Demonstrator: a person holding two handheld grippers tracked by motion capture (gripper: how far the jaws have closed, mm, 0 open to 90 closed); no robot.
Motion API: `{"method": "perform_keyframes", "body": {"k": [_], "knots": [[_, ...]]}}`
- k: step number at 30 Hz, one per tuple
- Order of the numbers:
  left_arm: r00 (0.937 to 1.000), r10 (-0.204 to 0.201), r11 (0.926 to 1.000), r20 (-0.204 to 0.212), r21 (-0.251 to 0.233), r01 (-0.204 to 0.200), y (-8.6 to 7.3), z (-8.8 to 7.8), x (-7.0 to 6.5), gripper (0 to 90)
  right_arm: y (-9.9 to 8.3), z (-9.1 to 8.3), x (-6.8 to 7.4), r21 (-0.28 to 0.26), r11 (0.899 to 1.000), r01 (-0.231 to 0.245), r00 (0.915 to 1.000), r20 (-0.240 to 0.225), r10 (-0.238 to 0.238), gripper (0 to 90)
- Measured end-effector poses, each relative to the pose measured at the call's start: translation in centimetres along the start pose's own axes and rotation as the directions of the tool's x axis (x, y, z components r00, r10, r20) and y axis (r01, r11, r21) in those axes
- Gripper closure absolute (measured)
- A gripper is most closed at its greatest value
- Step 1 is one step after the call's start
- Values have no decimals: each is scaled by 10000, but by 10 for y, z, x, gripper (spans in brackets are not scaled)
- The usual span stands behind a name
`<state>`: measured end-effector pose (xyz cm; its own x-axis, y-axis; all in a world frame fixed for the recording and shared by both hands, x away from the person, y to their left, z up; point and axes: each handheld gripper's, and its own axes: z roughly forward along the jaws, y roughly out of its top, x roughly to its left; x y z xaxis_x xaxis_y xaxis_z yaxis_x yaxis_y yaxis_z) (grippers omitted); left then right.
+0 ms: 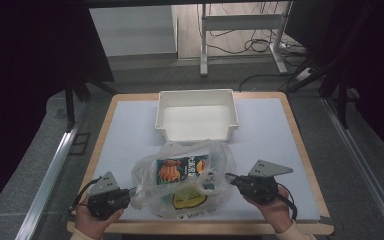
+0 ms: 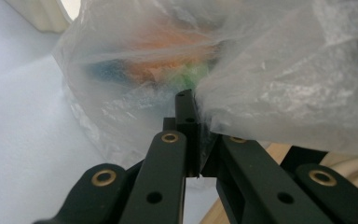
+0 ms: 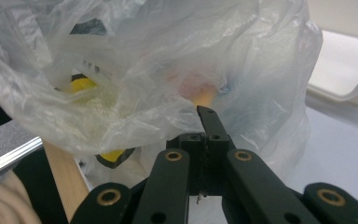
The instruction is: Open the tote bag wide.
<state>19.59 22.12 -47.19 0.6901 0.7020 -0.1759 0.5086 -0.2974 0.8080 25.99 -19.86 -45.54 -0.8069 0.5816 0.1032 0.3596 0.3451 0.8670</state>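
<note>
Left gripper point(image 1: 128, 196) and right gripper point(image 1: 234, 182) each pinch the plastic bag point(image 1: 145, 186) between them, jaws closed on film. Snack packet point(image 1: 176, 169) sits inside. Likely opening step; next, spread apart toward the white bin point(image 1: 198, 96) ahead.

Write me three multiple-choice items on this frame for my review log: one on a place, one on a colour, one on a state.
1. Where does the white bin stand relative to the plastic bag?
A. beyond it, farther from the person
B. at its left
C. under it

2. What colour is the table top around the bag?
A. green
B. pale, wood-edged
C. red

3. How do the left gripper and right gripper stand?
A. both open, clear of the bag
B. one shut, one open
C. both shut on the bag's film

Answers: 1 A, the bin sits past the bag in the high view. 2 B, pale surface with a wooden rim. 3 C, both gripper views show closed jaws pinching film.
</note>
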Motion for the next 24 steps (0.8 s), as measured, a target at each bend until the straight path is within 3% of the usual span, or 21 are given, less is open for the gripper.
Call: {"method": "perform_keyframes", "body": {"k": [2, 7, 19, 21, 24], "knots": [[9999, -109, 9998, 65, 189, 108, -6, 5, 1, 900, -5, 1, 0, 159, 9998, -111, 9999, -52, 112, 882], [9999, 96, 9990, -32, 433, -95, -11, 9, -3, 900, -18, 6, 2, 495, 9987, -137, 9999, -53, 140, 883], [9995, 294, 9954, 146, 909, -306, -23, 14, -15, 900, -36, -6, 13, 680, 9976, -122, 9998, -144, 132, 882], [9994, 46, 9945, 336, 1040, -81, -27, 18, -12, 900, -41, -5, 13, 857, 9962, -143, 9998, -120, 154, 883], [9996, 38, 9925, 286, 1222, -72, -30, 23, -10, 900, -45, -2, 10, 1050, 9942, -232, 9996, -154, 249, 883]]}}
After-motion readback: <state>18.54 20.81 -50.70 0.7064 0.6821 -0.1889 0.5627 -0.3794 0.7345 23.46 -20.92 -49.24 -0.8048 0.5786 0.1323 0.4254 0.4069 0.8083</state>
